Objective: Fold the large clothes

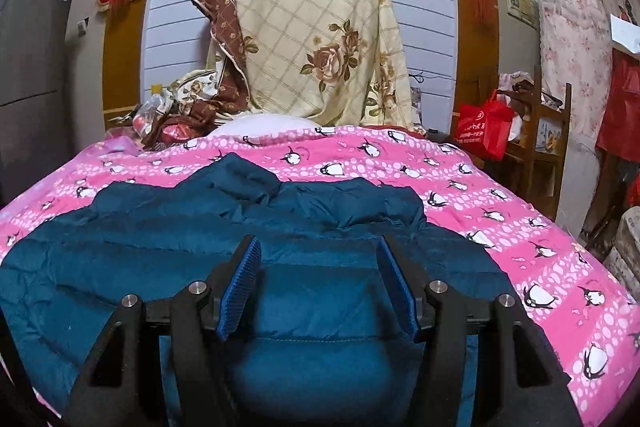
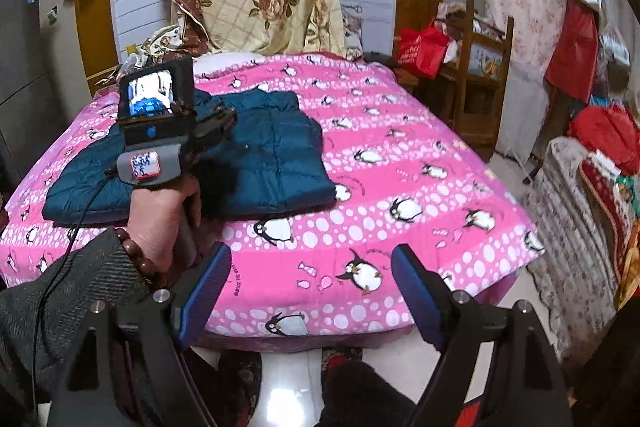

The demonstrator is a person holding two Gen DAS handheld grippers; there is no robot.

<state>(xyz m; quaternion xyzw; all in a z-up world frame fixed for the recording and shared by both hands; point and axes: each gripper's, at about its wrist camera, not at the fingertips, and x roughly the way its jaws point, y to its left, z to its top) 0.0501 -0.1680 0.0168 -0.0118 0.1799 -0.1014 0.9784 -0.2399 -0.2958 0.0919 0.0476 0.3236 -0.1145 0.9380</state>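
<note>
Bed (image 2: 400, 187), pink penguin cover, cluttered bedroom. Teal padded jacket (image 2: 260, 151) lies far-left on it, already folded to a block (sleeves not visible). Left tongs (image 1: 318, 283) hover over jacket, apart, empty. Right tongs (image 2: 308, 287) at near edge, wide apart, empty. Step: between folds; next likely pinch a hem.

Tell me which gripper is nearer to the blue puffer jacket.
Left. The left gripper hangs right over the blue puffer jacket, jaws apart with nothing between them. The right gripper is back past the bed's near edge, open, clear of the jacket.
</note>
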